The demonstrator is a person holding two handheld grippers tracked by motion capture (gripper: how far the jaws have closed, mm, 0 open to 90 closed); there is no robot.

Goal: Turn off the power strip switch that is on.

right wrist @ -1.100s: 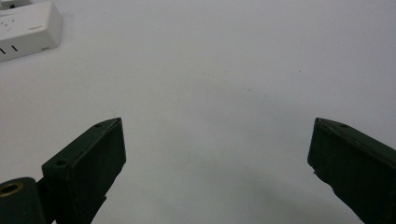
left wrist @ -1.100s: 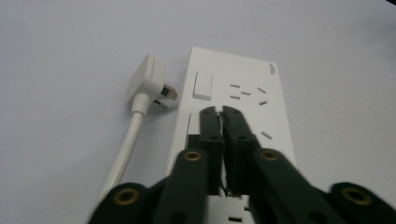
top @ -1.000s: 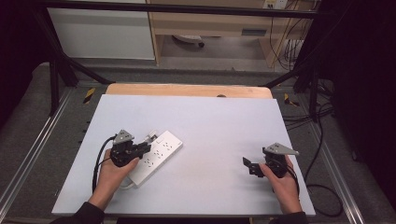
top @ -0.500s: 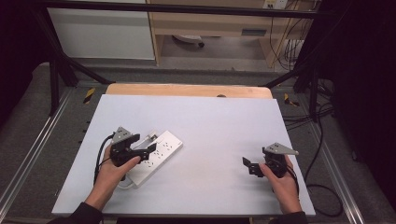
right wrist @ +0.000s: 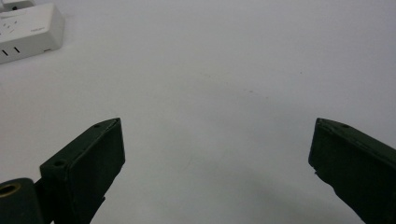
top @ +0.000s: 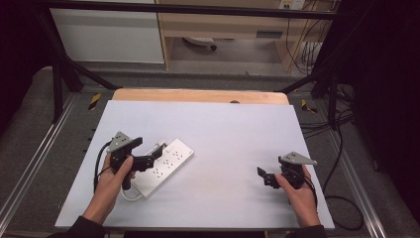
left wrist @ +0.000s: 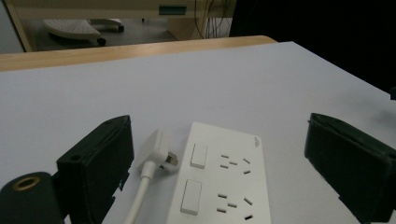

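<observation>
Currently the left gripper is hovering low over the near end of a white power strip that is lying at an angle on the left part of the pale table. Its jaws have just been opening and are now standing wide apart, with the strip and a white plug lying between them but untouched by either pad. In the left gripper view the near end of the strip is running off the bottom edge, so its full length and any further sockets are cut off, and the plug's white cable is also leaving the frame there. From the high view the gripper's body and the person's hand are covering part of the strip, and the plug is hard to make out. The right gripper is sitting well apart at the table's right side, its jaws spread over bare surface. In the right gripper view one corner of the strip is peeking in at the upper left.
</observation>
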